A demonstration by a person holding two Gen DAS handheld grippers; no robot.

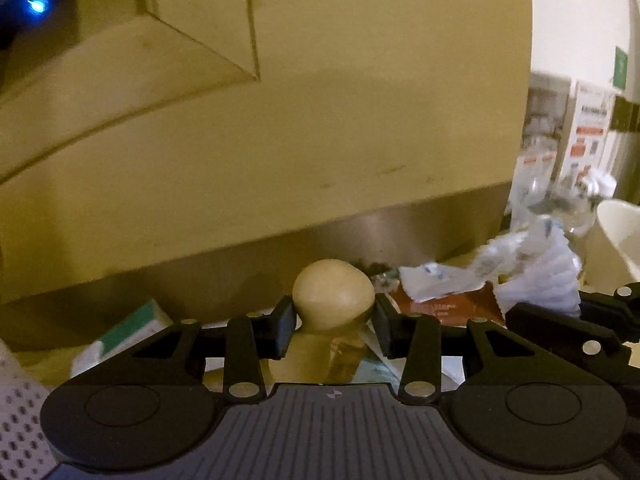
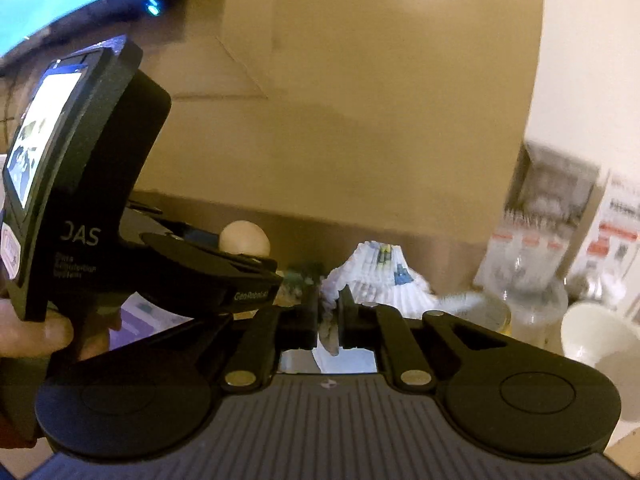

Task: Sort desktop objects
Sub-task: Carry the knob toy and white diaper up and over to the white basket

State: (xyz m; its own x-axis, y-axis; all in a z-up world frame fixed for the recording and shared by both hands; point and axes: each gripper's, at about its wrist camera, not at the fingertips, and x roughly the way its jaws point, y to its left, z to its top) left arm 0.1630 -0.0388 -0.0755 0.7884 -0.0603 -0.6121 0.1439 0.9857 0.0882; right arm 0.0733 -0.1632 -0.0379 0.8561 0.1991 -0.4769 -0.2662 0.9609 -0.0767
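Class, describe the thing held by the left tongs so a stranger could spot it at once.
Find the big tan cabinet wall; below it lies desk clutter. There the left tongs grip a pale wooden knob with a rounded head on a narrower stem, smooth and solid, unlike the crumpled white paper beside it.

Pale wooden round-headed knob [image 1: 333, 294] upright between black fingers [image 1: 285, 328]; crumpled white pleated paper [image 2: 376, 276] pinched at its edge.

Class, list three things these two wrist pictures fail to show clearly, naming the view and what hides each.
1. Left wrist view: the lower part of the wooden knob is hidden behind the left hand-held gripper.
2. Right wrist view: the clear bottles are smeared by blur.
3. Right wrist view: the crumpled paper pinched in the right hand-held gripper has print too small to read.
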